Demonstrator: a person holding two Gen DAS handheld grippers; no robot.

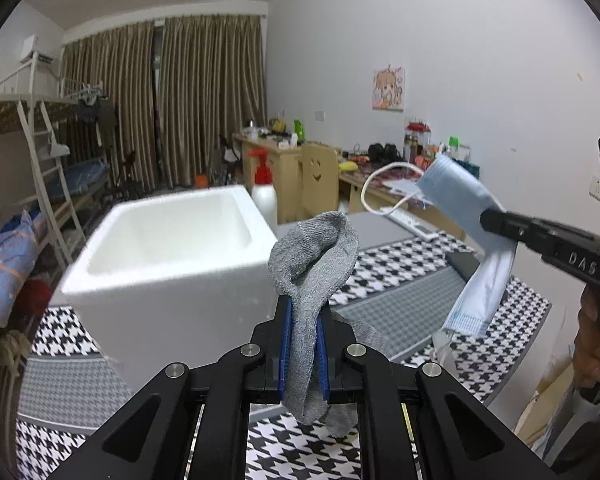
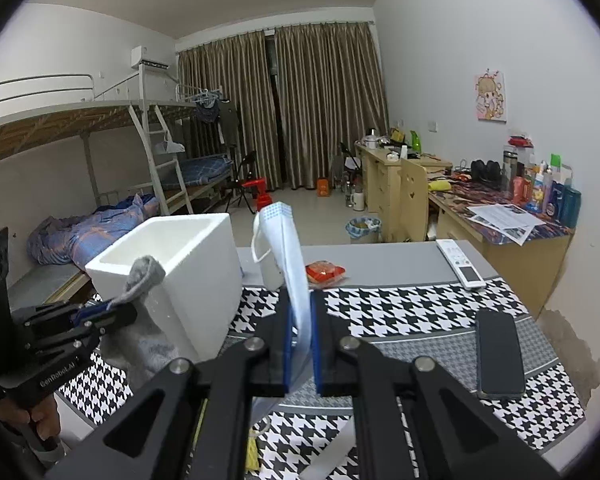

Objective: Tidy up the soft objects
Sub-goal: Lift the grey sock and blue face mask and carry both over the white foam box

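Left claw [image 1: 303, 320] is clamped on a grey sock [image 1: 314, 264], its blue pads [image 1: 285, 344] pinching the fabric at mid-length. The sock's open cuff stands up above the fingertips, and the toe end droops below them. Just ahead of this claw and a little to its left sits a white foam box [image 1: 168, 248], open at the top; from the right wrist view the sock's cuff shows against the box's near wall (touching or just in front, I cannot tell).

Right claw [image 2: 301, 320] is closed on a blue face mask [image 2: 290, 252], held upright between its pads. The mask's upper edge rises well above the fingertips with a white ear loop [image 2: 260, 246] hanging to the left, and the lower part trails down behind the fingers. From the left wrist view the mask hangs to the right of the sock, well apart from it.

Both claws are held above a table [image 2: 380, 250] spread with a houndstooth mat [image 2: 400, 312]. Ahead of the right claw lies a red packet [image 2: 325, 272]. To its right lies a black phone [image 2: 499, 354], and farther ahead on the right a white remote [image 2: 460, 264].
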